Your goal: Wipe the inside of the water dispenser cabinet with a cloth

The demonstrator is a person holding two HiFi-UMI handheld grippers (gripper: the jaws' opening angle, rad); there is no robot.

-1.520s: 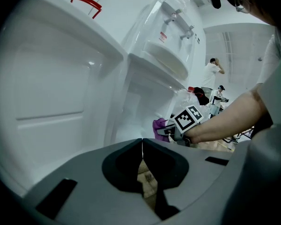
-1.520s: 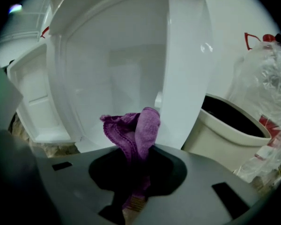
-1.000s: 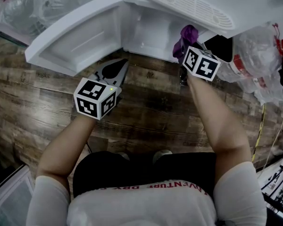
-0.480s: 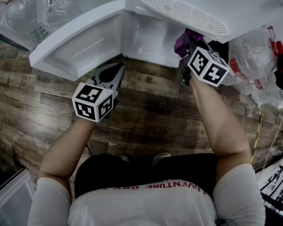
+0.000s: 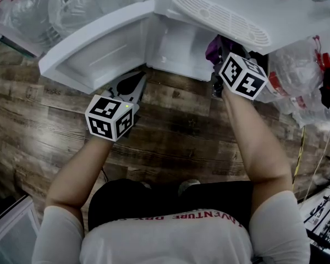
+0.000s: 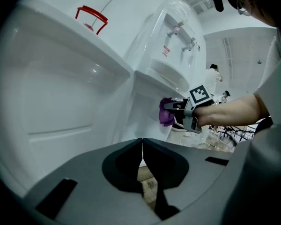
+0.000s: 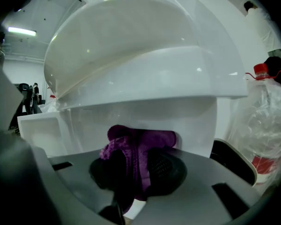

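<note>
The white water dispenser point(image 5: 209, 15) stands ahead with its cabinet door point(image 5: 93, 43) swung open to the left and the cabinet interior point(image 5: 176, 45) showing. My right gripper point(image 5: 219, 56) is shut on a purple cloth point(image 5: 215, 47), held at the cabinet's right front edge; in the right gripper view the purple cloth point(image 7: 136, 153) bunches between the jaws against the white cabinet point(image 7: 131, 116). My left gripper point(image 5: 133, 87) is shut and empty, below the open door, its jaws point(image 6: 142, 146) touching.
Clear plastic water bottles point(image 5: 297, 70) with red caps lie right of the dispenser, more bagged bottles point(image 5: 55, 4) at the upper left. Wooden floor point(image 5: 176, 131) below. The drip tray grille point(image 5: 223, 18) juts out above the cabinet.
The right gripper with the cloth has moved slightly up, toward the cabinet opening. The left gripper has hardly moved.
</note>
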